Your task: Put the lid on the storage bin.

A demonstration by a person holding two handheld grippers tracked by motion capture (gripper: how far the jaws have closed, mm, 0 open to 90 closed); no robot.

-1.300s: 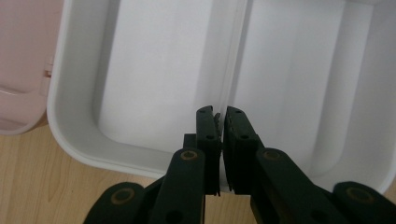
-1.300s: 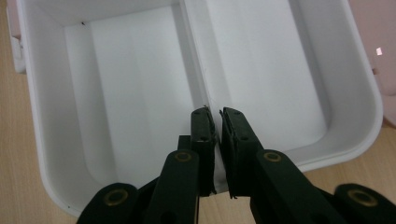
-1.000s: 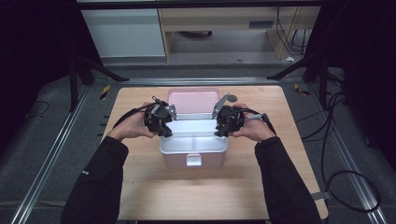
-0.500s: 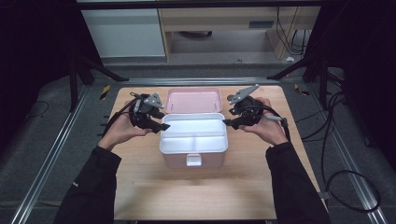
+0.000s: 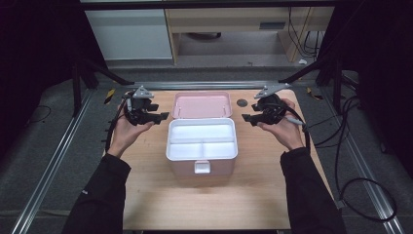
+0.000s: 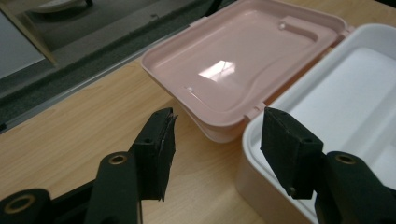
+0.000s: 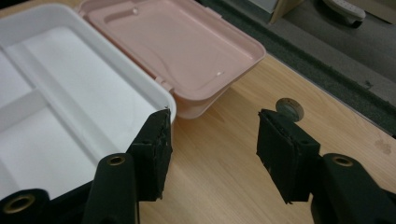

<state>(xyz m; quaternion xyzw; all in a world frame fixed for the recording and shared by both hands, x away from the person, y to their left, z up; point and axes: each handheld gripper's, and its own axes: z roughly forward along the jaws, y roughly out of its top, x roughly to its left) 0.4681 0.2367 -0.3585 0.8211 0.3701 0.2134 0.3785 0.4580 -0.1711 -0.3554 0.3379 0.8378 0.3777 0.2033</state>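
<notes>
Wooden table (image 5: 160,195): lunch box (image 5: 202,146) open, lid (image 5: 201,105) laid back. Left gripper (image 5: 163,116) and right gripper (image 5: 246,117) spread, empty, jaws just opened; compartments unfilled.

Dim, dark room around an evenly lit table (image 5: 243,195). Overhead light glares on the pink lid (image 6: 243,65). Close-up views are soft, slightly grainy.

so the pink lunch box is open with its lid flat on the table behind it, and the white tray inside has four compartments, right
Not quite: the white tray has three compartments, not four, one long one at the back and two smaller ones in front, as the high view shows. The rest holds: the pink lunch box is open and its lid lies flat on the table behind it.
</notes>
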